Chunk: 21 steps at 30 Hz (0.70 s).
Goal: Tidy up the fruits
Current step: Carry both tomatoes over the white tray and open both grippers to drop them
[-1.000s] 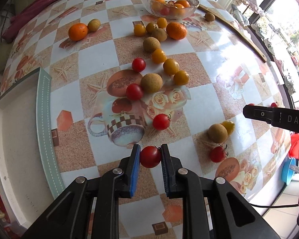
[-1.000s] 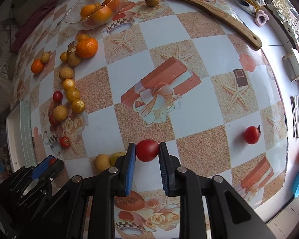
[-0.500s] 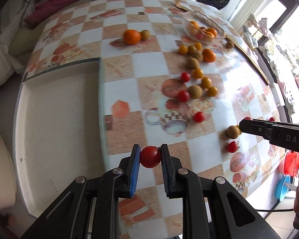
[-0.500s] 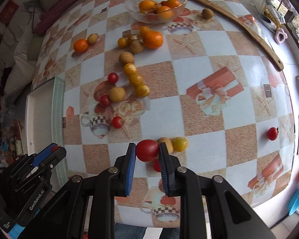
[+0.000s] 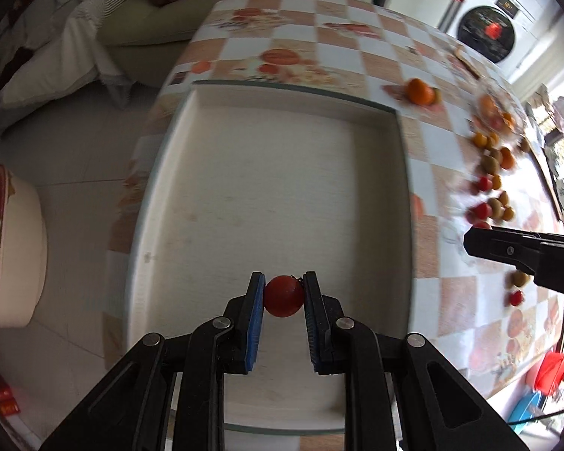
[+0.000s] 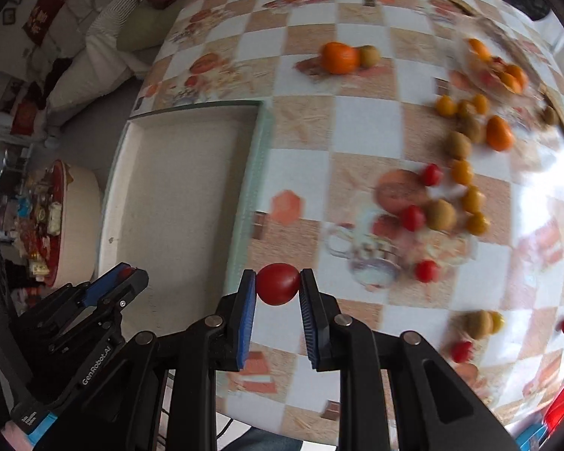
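My left gripper (image 5: 284, 295) is shut on a red tomato (image 5: 283, 297) and holds it above the near part of a white tray (image 5: 282, 173). My right gripper (image 6: 277, 285) is shut on another red tomato (image 6: 276, 283), over the checkered tablecloth just right of the tray's (image 6: 176, 188) green rim. The left gripper also shows in the right wrist view (image 6: 126, 274), over the tray. The right gripper shows at the right edge of the left wrist view (image 5: 473, 238). Loose tomatoes (image 6: 413, 218), yellow fruits (image 6: 461, 171) and brown fruits (image 6: 440, 215) lie scattered on the table.
A glass bowl (image 6: 492, 67) with oranges stands at the far right. An orange (image 6: 339, 58) and a brown fruit lie beyond the tray. A round cream stool (image 5: 15, 248) stands on the floor at the left. Cushions (image 5: 56, 56) lie beyond the table.
Both grippers have swung left with their tomatoes. The left one has moved from the tablecloth to over the tray. The right one has come close to the tray's rim.
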Each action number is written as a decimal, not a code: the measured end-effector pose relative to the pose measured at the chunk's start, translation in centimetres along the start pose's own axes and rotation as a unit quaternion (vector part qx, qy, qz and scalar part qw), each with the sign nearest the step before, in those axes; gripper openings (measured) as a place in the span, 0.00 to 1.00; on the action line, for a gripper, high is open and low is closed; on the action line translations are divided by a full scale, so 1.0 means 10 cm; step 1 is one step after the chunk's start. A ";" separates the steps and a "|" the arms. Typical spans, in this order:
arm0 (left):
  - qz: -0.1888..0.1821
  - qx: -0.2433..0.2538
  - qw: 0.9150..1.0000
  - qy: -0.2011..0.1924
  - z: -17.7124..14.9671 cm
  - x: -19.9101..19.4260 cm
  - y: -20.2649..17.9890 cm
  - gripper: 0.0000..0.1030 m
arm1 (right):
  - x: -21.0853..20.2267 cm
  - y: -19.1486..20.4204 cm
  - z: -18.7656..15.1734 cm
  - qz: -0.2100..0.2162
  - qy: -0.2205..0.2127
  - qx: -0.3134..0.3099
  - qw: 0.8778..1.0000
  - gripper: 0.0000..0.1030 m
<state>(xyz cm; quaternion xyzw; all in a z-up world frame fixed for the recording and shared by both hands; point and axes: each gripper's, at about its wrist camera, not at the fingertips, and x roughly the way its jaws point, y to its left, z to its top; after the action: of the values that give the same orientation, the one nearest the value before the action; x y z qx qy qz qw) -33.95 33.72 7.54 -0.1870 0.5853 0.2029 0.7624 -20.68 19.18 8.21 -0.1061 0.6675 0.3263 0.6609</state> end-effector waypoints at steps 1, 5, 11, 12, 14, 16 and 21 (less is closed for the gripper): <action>0.003 -0.005 1.000 0.000 0.03 0.02 0.07 0.21 | 0.05 0.08 0.05 0.005 0.004 -0.004 1.000 0.24; 0.010 -0.008 1.000 -0.007 0.27 0.18 0.23 0.21 | 0.29 0.35 0.28 0.009 0.014 -0.016 1.000 0.24; 0.024 0.002 1.000 -0.004 0.53 0.47 0.29 0.21 | 0.60 0.53 0.61 0.005 0.033 -0.029 0.999 0.24; 0.025 0.002 1.000 -0.001 0.54 0.50 0.30 0.21 | 0.66 0.52 0.65 0.005 0.036 -0.026 0.999 0.24; 0.030 0.002 1.000 0.007 0.56 0.56 0.30 0.21 | 0.73 0.52 0.71 0.000 0.040 -0.023 0.999 0.24; 0.035 0.005 0.999 0.015 0.55 0.61 0.31 0.22 | 0.80 0.51 0.74 -0.004 0.046 -0.021 0.999 0.25; 0.060 0.015 0.998 -0.008 0.50 0.55 0.31 0.81 | 0.90 0.51 0.78 -0.011 0.055 -0.022 0.998 0.29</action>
<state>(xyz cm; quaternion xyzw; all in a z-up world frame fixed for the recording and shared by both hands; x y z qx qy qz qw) -30.19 39.43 3.25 -0.1387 0.5919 0.2411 0.7565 -18.21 30.19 1.86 -0.1453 0.6944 0.3274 0.6241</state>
